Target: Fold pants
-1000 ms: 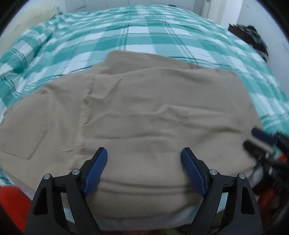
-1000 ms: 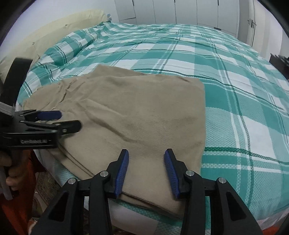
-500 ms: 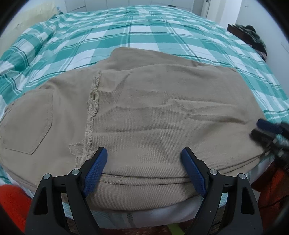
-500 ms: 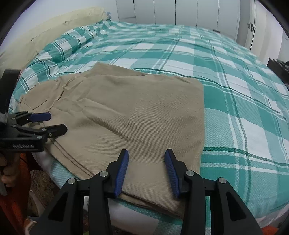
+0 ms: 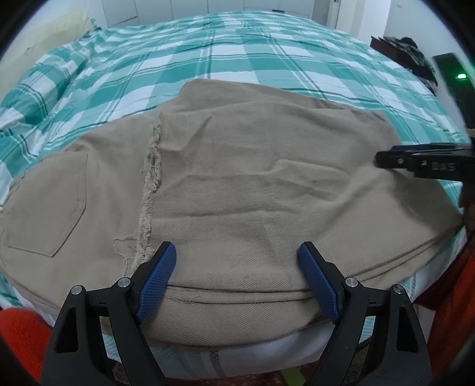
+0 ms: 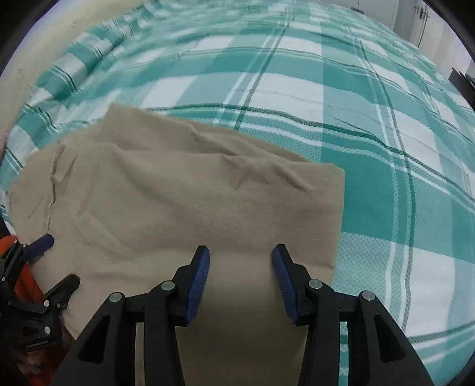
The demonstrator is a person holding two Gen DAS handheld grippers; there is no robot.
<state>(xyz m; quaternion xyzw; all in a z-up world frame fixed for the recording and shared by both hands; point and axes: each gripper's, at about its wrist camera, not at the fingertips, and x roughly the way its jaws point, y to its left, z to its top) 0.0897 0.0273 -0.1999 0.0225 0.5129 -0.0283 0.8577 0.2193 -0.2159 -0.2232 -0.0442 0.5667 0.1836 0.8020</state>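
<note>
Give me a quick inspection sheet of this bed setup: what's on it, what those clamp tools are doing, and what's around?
Surface: bed with green-and-white checked cover, rumpled at the far left.
Job's things: tan pants lying partly folded at the near edge, frayed hem and back pocket facing up.
Clutter: nothing seen on the bed besides the pants.
Grippers: left gripper open wide, blue fingers over the near seam, gripping nothing; right gripper partly open above the pants, nothing between its fingers.
Cables: nothing seen.
Surroundings: white cupboards behind; dark heap on a stand at the far right.
</note>
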